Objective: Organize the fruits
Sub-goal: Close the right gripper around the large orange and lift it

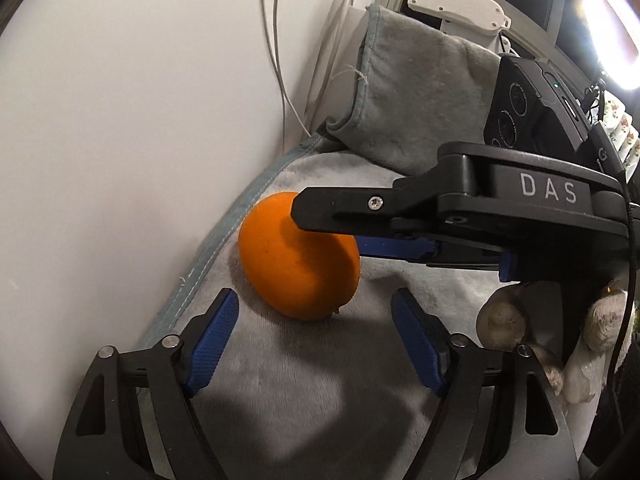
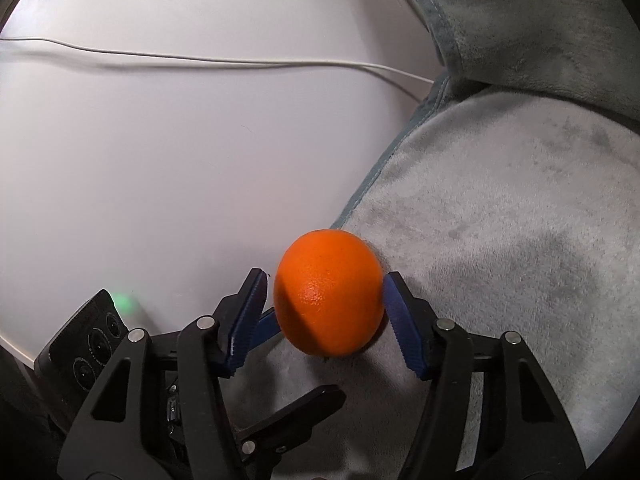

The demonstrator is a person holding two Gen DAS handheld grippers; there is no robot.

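Observation:
An orange [image 2: 330, 298] lies on a grey plush cloth [image 2: 500, 240], close to the cloth's hemmed edge and a white surface. My right gripper [image 2: 324, 280] straddles the orange: its right pad [image 2: 400, 320] touches the peel, while a thin gap shows at the left pad [image 2: 248, 316], so it stands open. In the left wrist view that gripper reaches in from the right, with one black finger [image 1: 340, 204] across the top of the orange [image 1: 288, 264]. My left gripper [image 1: 314, 300] is open and holds nothing, its blue pads [image 1: 212, 340] flanking the near side of the fruit.
White cables [image 2: 240, 65] run over the white surface [image 2: 160, 160]. The cloth rises in a fold [image 1: 420, 92] at the back, below a white power strip [image 1: 456, 8] and a bright ring light [image 1: 612, 36]. Pale garlic-like bulbs [image 1: 502, 322] lie at the right.

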